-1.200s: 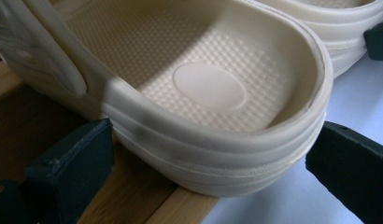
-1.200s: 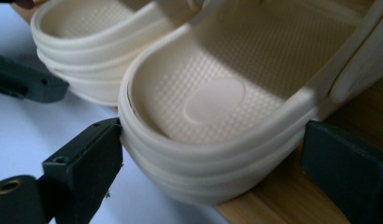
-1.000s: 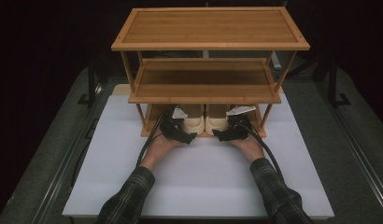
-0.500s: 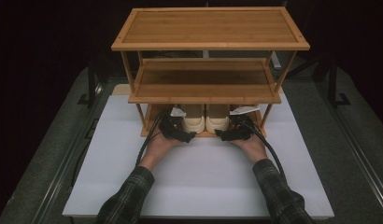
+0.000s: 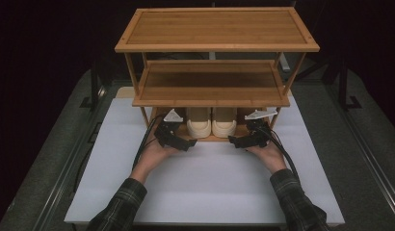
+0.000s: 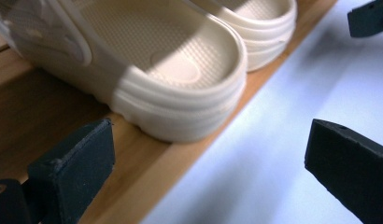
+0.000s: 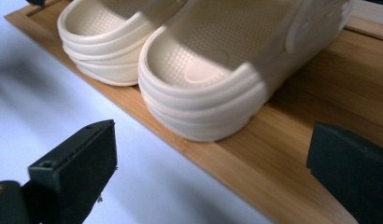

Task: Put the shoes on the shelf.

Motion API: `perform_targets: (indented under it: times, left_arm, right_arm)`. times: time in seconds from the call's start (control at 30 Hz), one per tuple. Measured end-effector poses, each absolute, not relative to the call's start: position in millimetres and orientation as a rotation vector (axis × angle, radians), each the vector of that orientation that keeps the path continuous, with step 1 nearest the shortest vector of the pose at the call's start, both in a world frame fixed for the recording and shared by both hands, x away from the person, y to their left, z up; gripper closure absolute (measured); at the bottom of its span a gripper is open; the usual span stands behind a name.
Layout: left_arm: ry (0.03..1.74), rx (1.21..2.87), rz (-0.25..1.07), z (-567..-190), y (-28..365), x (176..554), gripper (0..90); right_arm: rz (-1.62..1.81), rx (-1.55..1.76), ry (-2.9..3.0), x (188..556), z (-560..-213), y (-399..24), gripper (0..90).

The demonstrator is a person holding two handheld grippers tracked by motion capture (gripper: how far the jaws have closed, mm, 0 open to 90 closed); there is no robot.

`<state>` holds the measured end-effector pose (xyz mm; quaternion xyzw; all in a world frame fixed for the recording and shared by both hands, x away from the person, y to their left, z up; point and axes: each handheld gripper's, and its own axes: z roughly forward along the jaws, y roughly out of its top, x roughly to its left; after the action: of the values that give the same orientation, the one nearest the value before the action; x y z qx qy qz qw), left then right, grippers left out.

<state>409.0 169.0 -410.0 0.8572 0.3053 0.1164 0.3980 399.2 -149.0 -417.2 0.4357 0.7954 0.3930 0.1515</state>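
Pair of cream foam clogs, left clog (image 5: pixel 199 123) and right clog (image 5: pixel 224 123), sit side by side, touching, on the bottom shelf (image 5: pixel 212 138) of the bamboo rack (image 5: pixel 215 45), heels at 6 o'clock toward the person. They look light, moulded in one piece, slightly squashy, with a ribbed heel wall (image 6: pixel 180 109) that should give the pads some bite; the best hold is probably across that heel rim or the side wall, not the smooth strap. Left gripper (image 5: pixel 190 145) sits at about 7 o'clock of the pair, right gripper (image 5: pixel 233 142) at about 5 o'clock, both just off the shelf's front edge over the white mat (image 5: pixel 210 187). Both have jaws spread wide with nothing between them; the right one's jaws have just been opening. Toes and uppers are hidden under the middle shelf (image 5: pixel 212 84); in both gripper views the straps are cut off or blurred.
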Motion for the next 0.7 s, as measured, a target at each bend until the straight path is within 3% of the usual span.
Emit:
perform_targets:
  times: [0.7]
  left_arm:
    - [0.828, 2.166, 0.355, -404.4, 227.7, 358.5, 1.4]
  right_arm:
    - [1.102, 1.250, 2.221, 346.2, -416.6, -201.4, 1.7]
